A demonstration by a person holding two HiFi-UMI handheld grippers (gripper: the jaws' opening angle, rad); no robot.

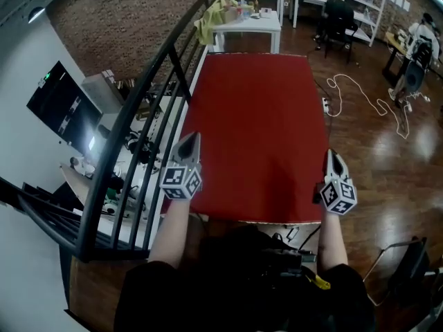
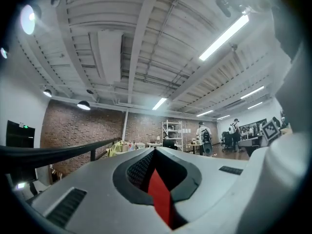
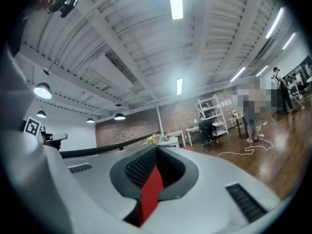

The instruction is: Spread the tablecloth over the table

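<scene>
Jaws: our left gripper [image 1: 191, 144] and right gripper [image 1: 333, 159] each pinch a near corner of the red tablecloth [image 1: 256, 123] | Cloth: stretched out flat toward 12 o'clock | Left, we judge: settle near edge, release.

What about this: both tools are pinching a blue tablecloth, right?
Not quite. The tablecloth is red, not blue, as the head view shows. The left tool and the right tool are both pinching it.
</scene>
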